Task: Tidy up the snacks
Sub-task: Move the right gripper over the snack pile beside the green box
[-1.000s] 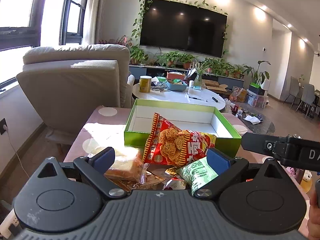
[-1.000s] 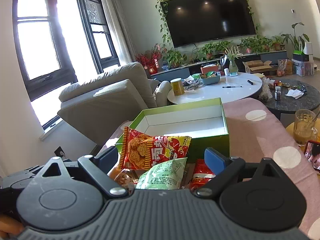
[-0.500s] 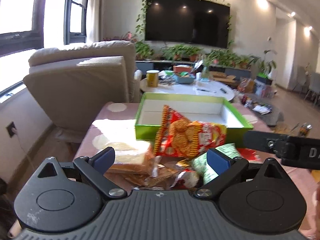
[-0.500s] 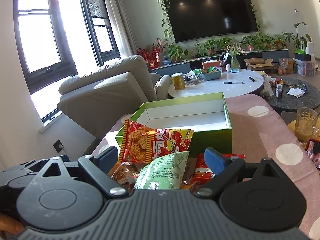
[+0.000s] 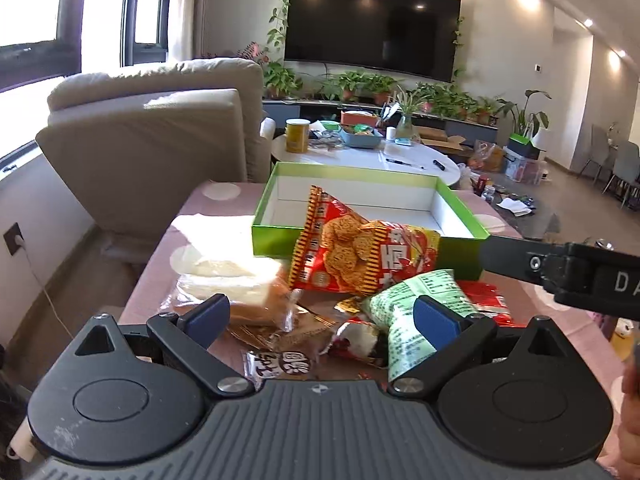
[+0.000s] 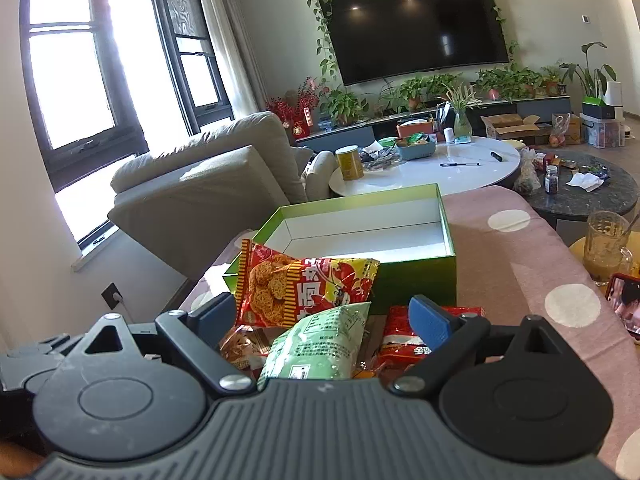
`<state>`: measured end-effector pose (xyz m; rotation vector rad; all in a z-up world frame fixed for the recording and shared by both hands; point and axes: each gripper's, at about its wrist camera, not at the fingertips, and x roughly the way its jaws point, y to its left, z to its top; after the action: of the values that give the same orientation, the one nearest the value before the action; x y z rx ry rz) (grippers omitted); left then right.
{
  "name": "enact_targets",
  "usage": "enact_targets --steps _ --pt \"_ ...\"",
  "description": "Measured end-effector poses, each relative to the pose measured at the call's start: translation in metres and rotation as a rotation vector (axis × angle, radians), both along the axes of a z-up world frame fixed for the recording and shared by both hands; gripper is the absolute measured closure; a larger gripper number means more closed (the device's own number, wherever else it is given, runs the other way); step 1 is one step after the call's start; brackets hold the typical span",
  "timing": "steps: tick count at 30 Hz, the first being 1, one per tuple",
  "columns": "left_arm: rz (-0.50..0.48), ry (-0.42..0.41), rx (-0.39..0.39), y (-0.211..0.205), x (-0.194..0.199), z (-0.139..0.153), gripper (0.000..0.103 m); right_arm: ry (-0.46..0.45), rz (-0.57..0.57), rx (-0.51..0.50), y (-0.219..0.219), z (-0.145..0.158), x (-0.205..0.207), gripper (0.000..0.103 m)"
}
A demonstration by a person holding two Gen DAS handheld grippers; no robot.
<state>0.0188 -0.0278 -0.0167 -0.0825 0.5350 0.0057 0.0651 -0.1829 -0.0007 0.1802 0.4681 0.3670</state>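
Note:
An open, empty green box (image 5: pixel 280 236) with a white inside stands on the pink dotted tablecloth (image 5: pixel 160 268); it also shows in the right wrist view (image 6: pixel 416 276). A pile of snacks lies in front of it: a red cracker bag (image 5: pixel 360 258) leaning on the box, a green packet (image 5: pixel 412 316), a wrapped sandwich (image 5: pixel 236 284), a red packet (image 6: pixel 404 340). My left gripper (image 5: pixel 322 320) is open above the pile's near side. My right gripper (image 6: pixel 320 316) is open over the green packet (image 6: pixel 320 340) and the cracker bag (image 6: pixel 300 288). Neither holds anything.
A beige armchair (image 5: pixel 152 140) stands left of the table. A white coffee table (image 5: pixel 360 156) with a can and clutter is behind the box. A glass of drink (image 6: pixel 604 244) and a phone (image 6: pixel 624 300) sit at the right. The right gripper's body (image 5: pixel 568 272) crosses the left view.
Both grippers have drawn back and risen a little, so more of the snack pile shows. The left view has swung slightly left. Both stay open; the snacks have not moved.

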Motion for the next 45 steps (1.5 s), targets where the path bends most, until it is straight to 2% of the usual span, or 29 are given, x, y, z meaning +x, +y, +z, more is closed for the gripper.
enact_targets --steps 7,11,17,26,37,41,45 --pt "0.026 0.053 0.008 -0.002 0.006 -0.003 0.005 0.004 0.002 -0.004 0.0 -0.001 0.0 0.019" --pt "0.057 0.096 -0.009 0.004 0.011 -0.007 0.005 0.01 0.004 -0.009 0.001 -0.001 0.002 0.019" --pt "0.073 0.112 -0.037 0.014 0.013 -0.008 0.005 0.011 0.011 -0.014 0.004 -0.003 0.002 0.019" --pt "0.104 0.106 -0.059 0.024 0.01 -0.008 0.005 0.008 0.016 -0.015 0.006 -0.003 0.001 0.019" --pt "0.127 0.092 -0.029 0.028 0.009 -0.008 0.005 0.011 0.019 -0.02 0.009 -0.004 0.001 0.019" --pt "0.12 0.08 -0.032 0.03 0.008 -0.007 0.005 0.007 0.022 -0.026 0.011 -0.004 0.003 0.019" --pt "0.074 0.032 -0.05 0.032 0.005 -0.002 0.005 -0.011 0.02 -0.036 0.013 0.0 0.007 0.019"
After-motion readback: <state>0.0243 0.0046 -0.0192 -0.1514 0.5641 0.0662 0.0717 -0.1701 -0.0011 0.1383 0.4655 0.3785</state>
